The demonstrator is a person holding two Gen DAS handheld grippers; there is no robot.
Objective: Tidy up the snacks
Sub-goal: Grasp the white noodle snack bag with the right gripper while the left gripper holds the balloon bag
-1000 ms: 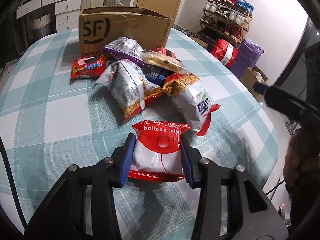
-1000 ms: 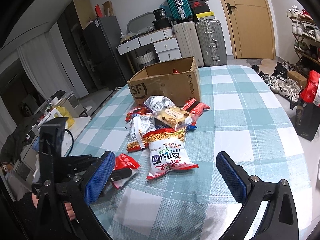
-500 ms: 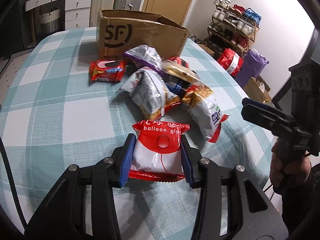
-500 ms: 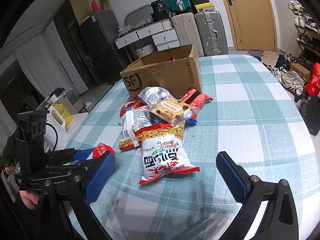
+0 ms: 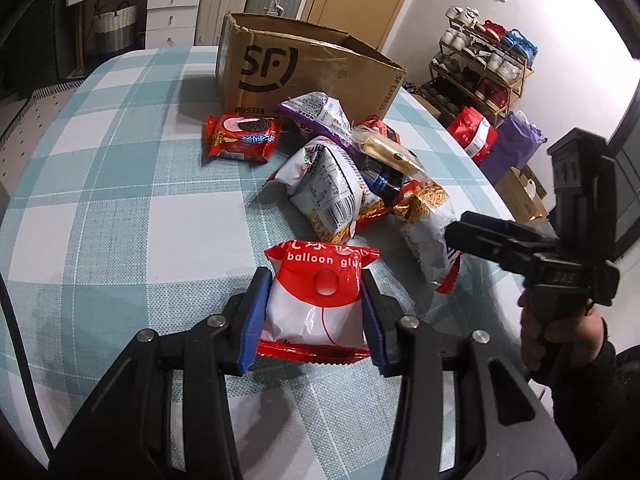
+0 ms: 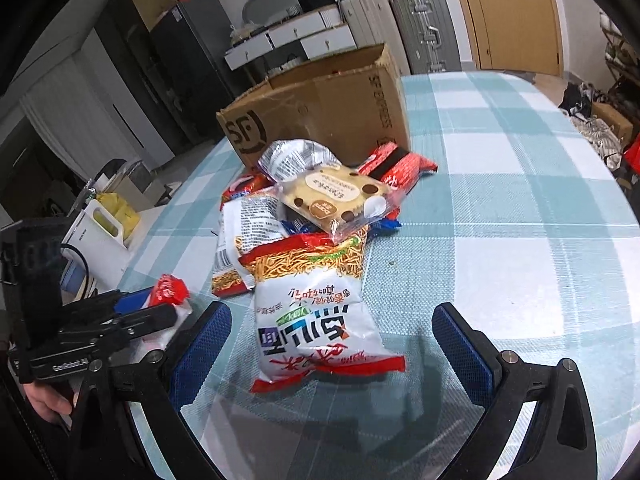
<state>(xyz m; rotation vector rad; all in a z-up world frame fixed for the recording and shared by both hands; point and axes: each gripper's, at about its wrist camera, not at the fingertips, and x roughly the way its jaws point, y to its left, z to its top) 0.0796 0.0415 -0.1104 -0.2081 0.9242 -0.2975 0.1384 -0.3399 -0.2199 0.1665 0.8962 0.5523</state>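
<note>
My left gripper [image 5: 316,312] is shut on a red and white "balloon" snack pack [image 5: 318,304], held just above the checked tablecloth. In the right wrist view that pack [image 6: 170,292] shows at the left, in the left gripper [image 6: 152,312]. My right gripper [image 6: 332,344] stands open, its blue pads either side of a white and red noodle bag [image 6: 320,320] at the near end of the snack pile. A cookie pack [image 6: 340,200] lies on top of the pile. An open cardboard SF box [image 5: 304,68] stands behind the pile. A red biscuit pack [image 5: 242,138] lies apart on the left.
The round table [image 6: 540,240] carries a teal and white checked cloth. Suitcases [image 6: 416,28], white drawers and a wooden door stand behind it. A shoe rack [image 5: 480,64] and red and purple bags [image 5: 492,140] sit on the floor to the right. A white container [image 6: 108,232] is at the left.
The right gripper has come lower and nearer to the pile, so the noodle bag now lies between its open fingers. The left gripper, still gripping the balloon pack, has shifted a little.
</note>
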